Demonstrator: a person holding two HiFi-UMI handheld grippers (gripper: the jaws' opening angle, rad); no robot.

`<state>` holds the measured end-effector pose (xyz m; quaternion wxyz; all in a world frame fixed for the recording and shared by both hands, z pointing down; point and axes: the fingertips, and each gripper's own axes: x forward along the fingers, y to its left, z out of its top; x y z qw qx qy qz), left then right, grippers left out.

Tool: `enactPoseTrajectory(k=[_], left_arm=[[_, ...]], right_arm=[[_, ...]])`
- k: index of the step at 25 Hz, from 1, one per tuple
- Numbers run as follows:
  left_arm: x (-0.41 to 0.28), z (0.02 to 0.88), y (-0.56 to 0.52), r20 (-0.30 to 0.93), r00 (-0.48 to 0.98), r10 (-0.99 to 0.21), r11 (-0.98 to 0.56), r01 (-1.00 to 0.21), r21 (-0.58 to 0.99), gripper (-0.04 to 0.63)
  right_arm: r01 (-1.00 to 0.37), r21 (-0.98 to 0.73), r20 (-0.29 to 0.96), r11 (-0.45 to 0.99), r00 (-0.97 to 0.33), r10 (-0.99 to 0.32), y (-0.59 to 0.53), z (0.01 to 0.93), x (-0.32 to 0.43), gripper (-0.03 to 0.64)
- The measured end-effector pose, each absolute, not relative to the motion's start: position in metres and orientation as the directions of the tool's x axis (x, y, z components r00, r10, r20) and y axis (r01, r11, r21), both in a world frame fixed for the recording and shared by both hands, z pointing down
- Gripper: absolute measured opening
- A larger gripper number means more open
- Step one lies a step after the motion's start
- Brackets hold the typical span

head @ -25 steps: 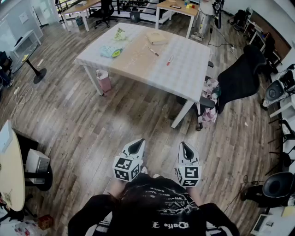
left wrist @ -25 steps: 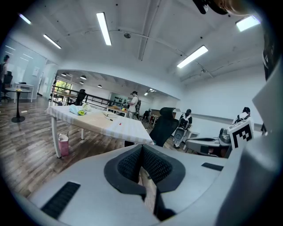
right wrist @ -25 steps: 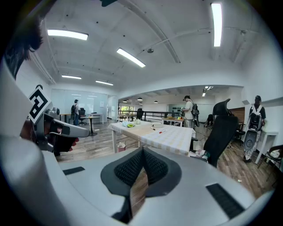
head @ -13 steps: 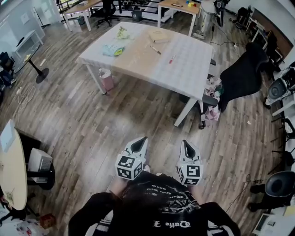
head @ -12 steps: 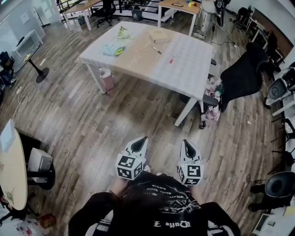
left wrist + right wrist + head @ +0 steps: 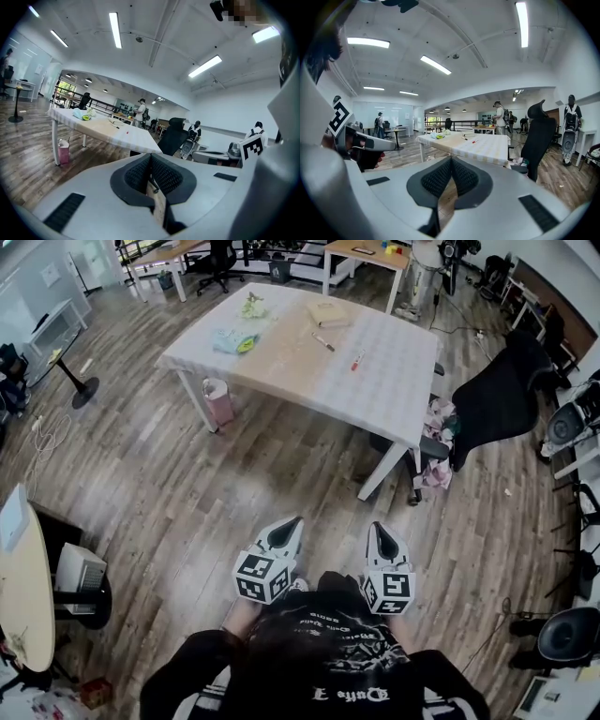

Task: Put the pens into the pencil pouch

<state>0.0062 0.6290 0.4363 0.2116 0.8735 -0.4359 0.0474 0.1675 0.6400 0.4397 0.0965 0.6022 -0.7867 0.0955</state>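
Two pens lie on the white-and-tan table (image 6: pixel 375 395) far ahead: a dark one (image 6: pixel 322 341) and a red one (image 6: pixel 357 361). Left of them lies a light blue pouch-like thing (image 6: pixel 228 341), and a flat tan case or book (image 6: pixel 326 313) sits at the far edge. My left gripper (image 6: pixel 289 524) and right gripper (image 6: pixel 376 529) are held close to my body over the wooden floor, well short of the table. Both are shut with nothing in them. In the left gripper view the pads (image 6: pixel 140 176) meet; in the right gripper view the pads (image 6: pixel 463 177) meet too.
A pink bag (image 6: pixel 217 401) stands by the table's left front leg. A black office chair (image 6: pixel 497 399) is at the table's right end, with bags (image 6: pixel 433 451) on the floor beside it. More desks, chairs and people are farther back. A round table (image 6: pixel 23 587) is at my left.
Both grippers stay shut and close to my body. The view has shifted a little, so the table sits slightly further right in the picture.
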Motion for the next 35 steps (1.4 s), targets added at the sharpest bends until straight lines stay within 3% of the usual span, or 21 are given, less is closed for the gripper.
enactPoseTrajectory(k=[18,35], left_arm=[[0.001,0.447,0.488,0.291,0.491,-0.821,-0.405,-0.86,0.31,0.02],[0.078,0.46,0.324,0.317,0.403,-0.859,-0.309,-0.9,0.306,0.02]], right_arm=[[-0.935,-0.034,0.258,0.354,-0.35,-0.9,0.474,0.45,0.178,0.009],[-0.863,-0.076,0.277,0.499,-0.499,-0.821,0.296,0.468,0.237,0.009]])
